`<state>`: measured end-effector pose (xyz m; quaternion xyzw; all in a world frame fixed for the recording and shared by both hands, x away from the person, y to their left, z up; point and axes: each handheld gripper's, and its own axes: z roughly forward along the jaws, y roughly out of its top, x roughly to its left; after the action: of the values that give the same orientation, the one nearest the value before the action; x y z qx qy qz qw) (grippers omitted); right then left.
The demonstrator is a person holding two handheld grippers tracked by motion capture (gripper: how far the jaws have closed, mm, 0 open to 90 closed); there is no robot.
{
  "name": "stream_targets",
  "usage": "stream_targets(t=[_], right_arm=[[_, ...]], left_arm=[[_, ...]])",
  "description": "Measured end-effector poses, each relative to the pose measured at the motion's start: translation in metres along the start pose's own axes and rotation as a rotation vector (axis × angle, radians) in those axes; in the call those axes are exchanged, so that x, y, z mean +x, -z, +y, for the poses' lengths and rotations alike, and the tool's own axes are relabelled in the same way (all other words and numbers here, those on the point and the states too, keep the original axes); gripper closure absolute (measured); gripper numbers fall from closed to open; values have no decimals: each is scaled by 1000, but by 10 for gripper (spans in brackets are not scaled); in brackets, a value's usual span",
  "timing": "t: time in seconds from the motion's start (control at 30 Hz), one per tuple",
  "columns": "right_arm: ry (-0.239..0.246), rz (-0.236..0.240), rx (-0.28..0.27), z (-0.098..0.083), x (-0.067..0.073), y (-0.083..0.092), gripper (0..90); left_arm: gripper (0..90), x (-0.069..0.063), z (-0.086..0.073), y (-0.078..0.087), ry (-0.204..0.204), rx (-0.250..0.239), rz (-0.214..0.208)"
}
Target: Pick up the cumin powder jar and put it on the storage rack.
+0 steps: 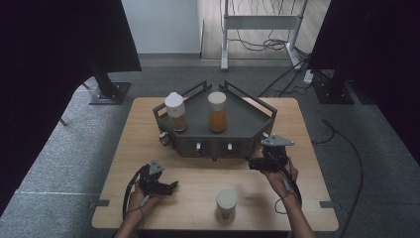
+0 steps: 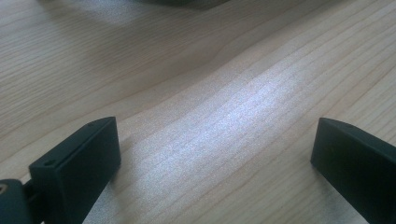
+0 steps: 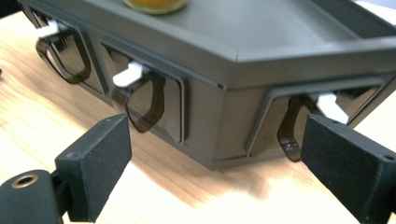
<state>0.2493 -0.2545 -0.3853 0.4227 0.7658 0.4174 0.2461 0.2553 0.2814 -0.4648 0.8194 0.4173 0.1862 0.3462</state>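
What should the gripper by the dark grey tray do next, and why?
Probably ease the right gripper forward toward the dark grey angled tray. Its jaws stand open and empty in front of the tray's front wall, near the brown hook with a white tab, and touch nothing yet.

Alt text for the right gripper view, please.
The right gripper has its black jaws open, empty, aimed at the front corner of a dark grey rack on the wooden table. Brown hooks hang in its recesses.

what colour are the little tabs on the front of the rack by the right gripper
White, above dark translucent brown hooks; the tabs on the dark grey rack show best in the right gripper view.
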Motion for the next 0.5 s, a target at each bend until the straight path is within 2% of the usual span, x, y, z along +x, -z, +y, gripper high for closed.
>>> stream_targets(t=[0.5], right_arm=[[-27, -16, 31, -30, -2, -11, 84]], left_arm=[[12, 0, 0, 0, -1, 0, 0]])
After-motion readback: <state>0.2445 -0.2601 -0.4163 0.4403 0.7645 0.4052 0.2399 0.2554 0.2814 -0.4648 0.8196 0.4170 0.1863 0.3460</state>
